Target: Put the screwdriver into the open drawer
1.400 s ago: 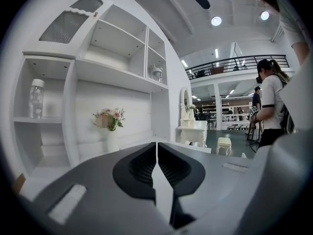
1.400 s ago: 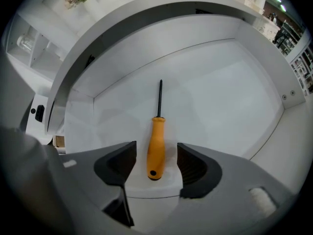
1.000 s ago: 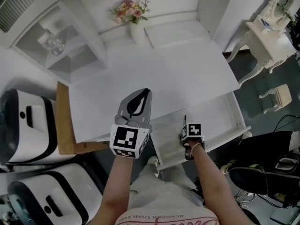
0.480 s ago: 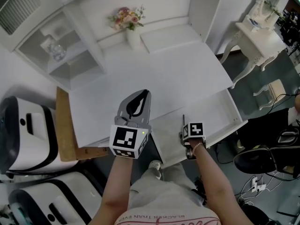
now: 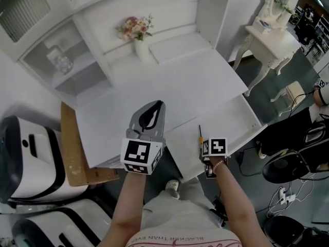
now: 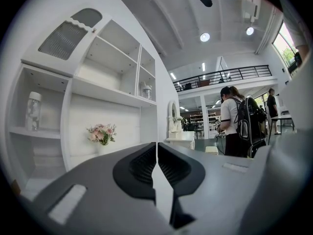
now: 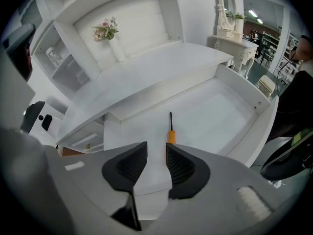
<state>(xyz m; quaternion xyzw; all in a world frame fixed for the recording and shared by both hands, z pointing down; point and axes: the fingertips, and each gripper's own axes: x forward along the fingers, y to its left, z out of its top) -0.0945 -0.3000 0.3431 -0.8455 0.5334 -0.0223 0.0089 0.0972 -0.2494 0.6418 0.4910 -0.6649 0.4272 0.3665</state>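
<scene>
Now screwdriver (image 7: 171, 133) in drawer (image 7: 217, 112); right tongs (image 7: 156, 150) empty, ajar, closing; left tongs (image 6: 157, 153) clenched; shirt (image 5: 177, 239): BLACKER THAN EVER.

1. The orange-handled, black-shafted screwdriver (image 7: 170, 131) lies in the pulled-out white wooden drawer (image 7: 215, 116), toward its left end, with its shaft pointing at the desk.
2. The drawer juts out below the front right of the flat white desk top (image 5: 169, 81).
3. A white vase of pink flowers (image 5: 135, 32) stands at the back of the desk, right of the white shelf unit (image 5: 67, 60).
4. A white carved side table (image 5: 267, 35) stands right of the desk, and a flat brown board (image 5: 69, 138) lies along its left edge.

Lighting: bright, even, soft shadows; round ceiling lamps (image 6: 205, 36) glare overhead. Gripper views: fisheye, dark vignetted corners. Focus: sharp throughout.
</scene>
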